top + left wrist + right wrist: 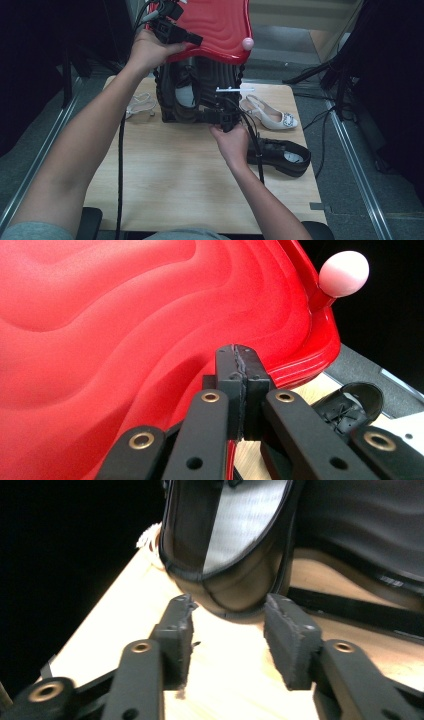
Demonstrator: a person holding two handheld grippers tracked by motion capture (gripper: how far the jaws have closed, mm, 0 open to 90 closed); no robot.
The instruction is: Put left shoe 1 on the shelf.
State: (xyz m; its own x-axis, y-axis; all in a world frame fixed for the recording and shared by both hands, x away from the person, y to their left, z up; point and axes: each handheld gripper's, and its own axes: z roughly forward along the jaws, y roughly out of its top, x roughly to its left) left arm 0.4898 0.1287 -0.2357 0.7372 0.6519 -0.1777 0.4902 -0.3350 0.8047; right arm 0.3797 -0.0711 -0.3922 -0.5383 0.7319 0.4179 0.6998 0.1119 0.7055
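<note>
Black leather shoe [225, 545] sits inside the box [200, 95] under the red lid [125, 315] that my left gripper [239, 390] pinches up; my right gripper [227, 630], jaws wide and empty, brackets its stiff, probably slick heel, the likeliest hold.

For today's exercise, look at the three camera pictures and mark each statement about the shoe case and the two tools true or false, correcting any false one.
1. The left tool is shut on the edge of the red lid. True.
2. The right tool is clamped tight on a white sandal. False: its jaws stand apart, just short of the heel of the black shoe in the case.
3. A second black shoe lies on the table, outside the case. True.
4. The red lid is closed down flat. False: it is held raised.
5. A pale heeled shoe lies to the right of the case. True.
</note>
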